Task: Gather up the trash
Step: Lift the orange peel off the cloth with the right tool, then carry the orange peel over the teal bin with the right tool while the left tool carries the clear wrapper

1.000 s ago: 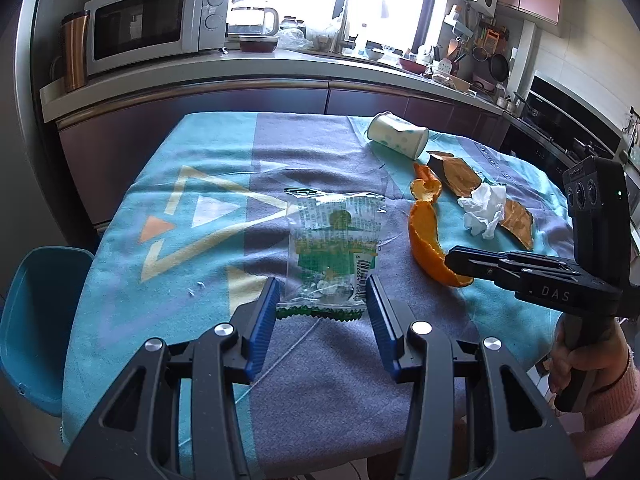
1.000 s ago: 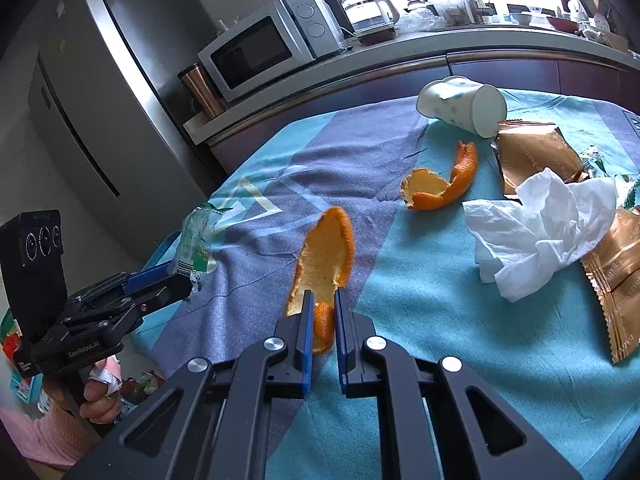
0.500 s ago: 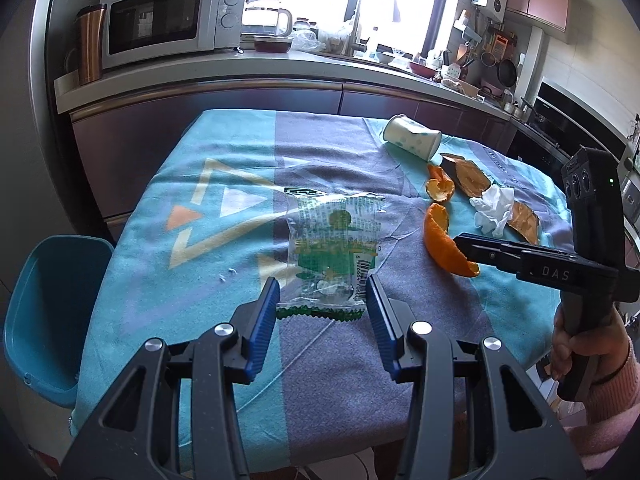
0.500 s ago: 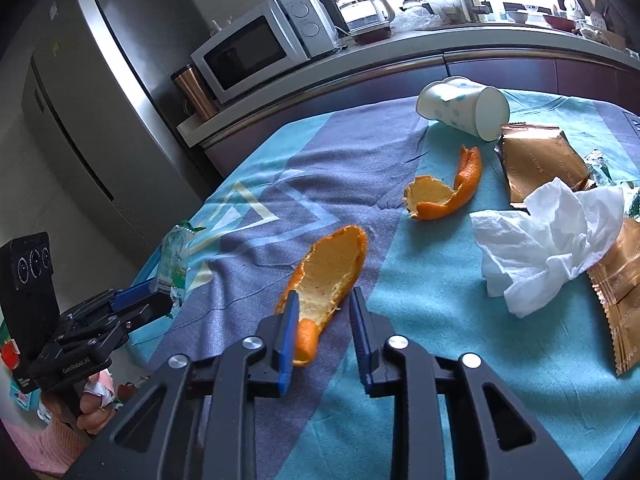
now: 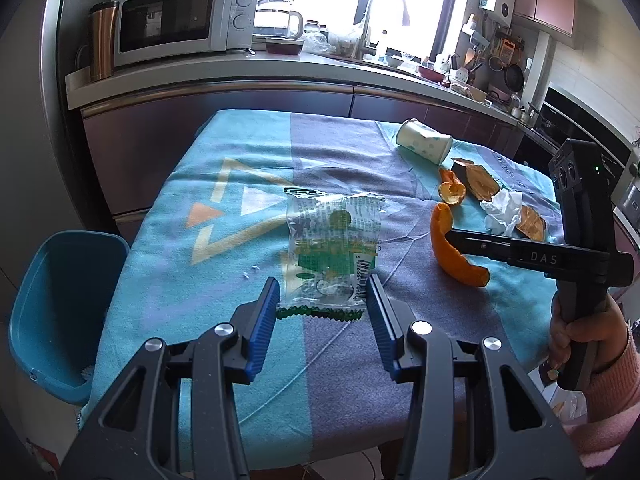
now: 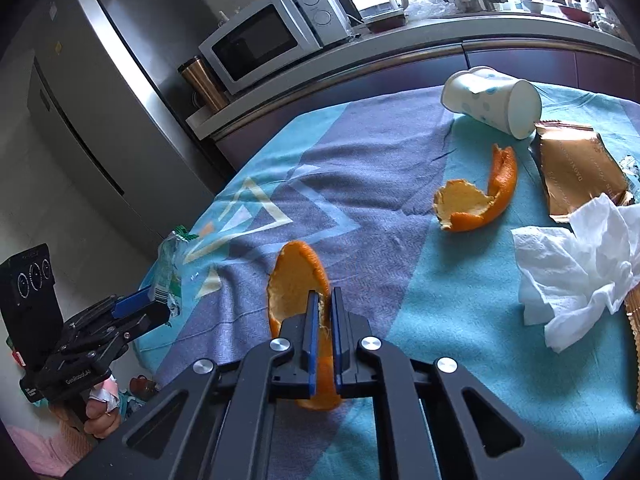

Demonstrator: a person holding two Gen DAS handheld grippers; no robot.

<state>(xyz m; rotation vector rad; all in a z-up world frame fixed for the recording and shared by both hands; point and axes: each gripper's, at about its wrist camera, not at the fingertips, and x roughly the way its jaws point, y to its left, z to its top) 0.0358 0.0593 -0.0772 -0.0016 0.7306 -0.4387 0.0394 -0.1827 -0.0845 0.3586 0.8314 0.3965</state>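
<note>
A clear green-printed snack wrapper [image 5: 332,248] lies on the tablecloth; my left gripper [image 5: 322,300] is open with its blue pads on either side of the wrapper's near end. My right gripper [image 6: 325,312] is shut on a long orange peel [image 6: 298,276], which also shows in the left wrist view [image 5: 452,248]. A second orange peel [image 6: 476,200], a crumpled white tissue [image 6: 576,264], a brown foil wrapper [image 6: 576,168] and a tipped white paper cup [image 6: 492,100] lie further back on the table.
A blue bin [image 5: 60,304] stands on the floor left of the table's front corner. The table carries a teal and grey cloth [image 5: 240,208]. A counter with a microwave [image 5: 180,28] runs behind, and a fridge [image 6: 100,92] stands to the left.
My right gripper opened around the long orange peel half a second ago and has now shut on it. My left gripper stays open at the wrapper; its view has drawn back a little.
</note>
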